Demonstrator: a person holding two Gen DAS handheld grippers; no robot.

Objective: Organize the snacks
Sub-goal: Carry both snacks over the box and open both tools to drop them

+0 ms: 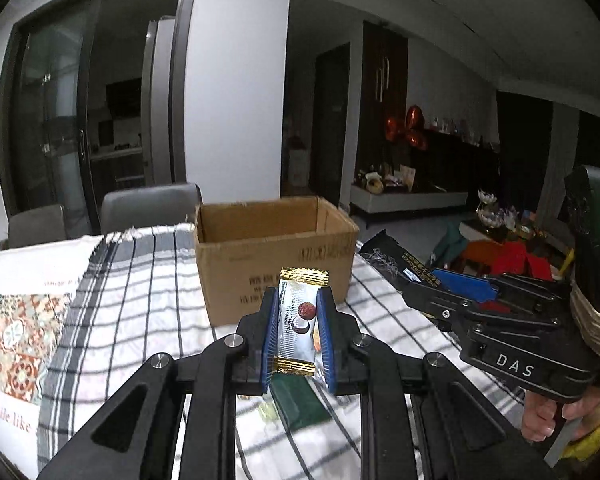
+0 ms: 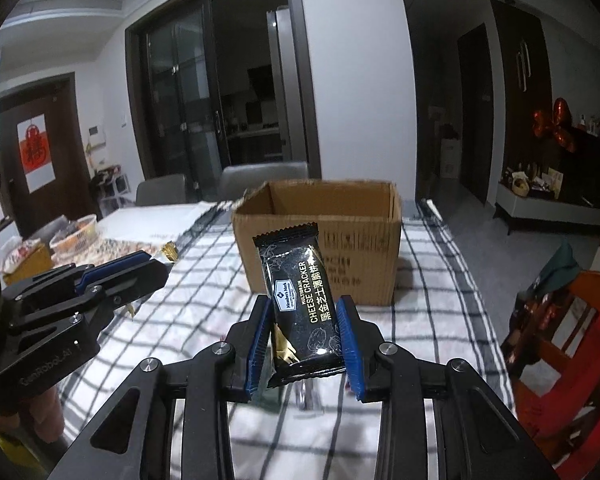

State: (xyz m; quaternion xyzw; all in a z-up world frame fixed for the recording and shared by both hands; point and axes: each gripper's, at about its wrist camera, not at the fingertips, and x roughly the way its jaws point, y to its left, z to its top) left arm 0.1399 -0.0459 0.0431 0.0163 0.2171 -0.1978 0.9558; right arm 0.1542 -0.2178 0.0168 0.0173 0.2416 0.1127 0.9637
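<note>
left wrist view: the left gripper (image 1: pixel 298 332) pinches a small white candy packet with gold crimped ends (image 1: pixel 298 320) across its middle, blue pads narrowed onto the sides, lifted above the checked black-and-white cloth surface (image 1: pixel 140 300). the open brown cardboard box (image 1: pixel 274 252) stands just beyond. the packet looks light, thin and crinkly, its foil likely slick, so a mid-body pinch seems safest. a dark green flat packet (image 1: pixel 296 404) lies on the cloth beneath. the right gripper enters at right.

right wrist view: the right gripper (image 2: pixel 304 340) clamps a black glossy cheese cracker packet (image 2: pixel 300 300) near its lower half, held upright before the same box (image 2: pixel 320 236). its contents are probably brittle; a gentle squeeze on the flat sides would suit it.
</note>
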